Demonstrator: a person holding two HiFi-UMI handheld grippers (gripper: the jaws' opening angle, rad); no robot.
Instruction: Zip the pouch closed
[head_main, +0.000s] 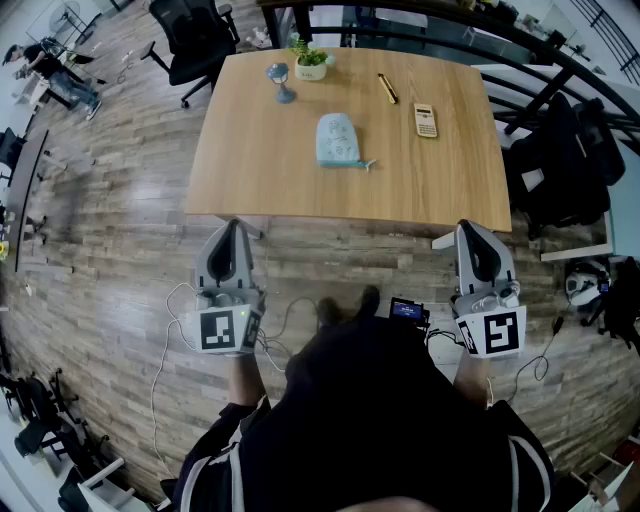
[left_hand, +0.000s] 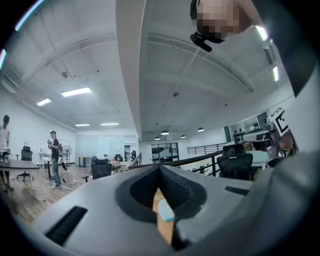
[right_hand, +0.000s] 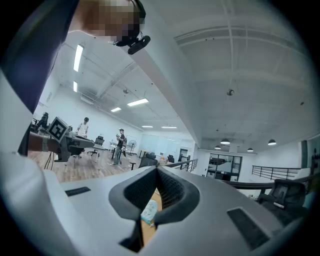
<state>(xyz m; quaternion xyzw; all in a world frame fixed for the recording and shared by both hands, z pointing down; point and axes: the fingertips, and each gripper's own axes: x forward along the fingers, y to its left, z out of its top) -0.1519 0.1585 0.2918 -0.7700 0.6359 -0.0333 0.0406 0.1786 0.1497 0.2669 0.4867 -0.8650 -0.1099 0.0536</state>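
A light blue pouch (head_main: 338, 138) lies flat near the middle of the wooden table (head_main: 250, 160), its zipper pull (head_main: 368, 164) sticking out at its near right corner. Both grippers are held level in front of the table's near edge, well short of the pouch. My left gripper (head_main: 233, 224) is at the left and my right gripper (head_main: 468, 228) at the right, each with its jaws together and nothing between them. In the left gripper view the shut left gripper (left_hand: 160, 168) shows a sliver of the pouch (left_hand: 165, 213) through the gap behind the tips. The right gripper (right_hand: 156, 170) shows the pouch (right_hand: 148, 211) the same way.
On the table's far side stand a small potted plant (head_main: 311, 62) and a blue-grey ornament (head_main: 281, 82); a pen (head_main: 387, 88) and a calculator (head_main: 426, 120) lie to the right. A black office chair (head_main: 195, 40) stands at the back left, dark bags (head_main: 565, 160) beside the table's right end.
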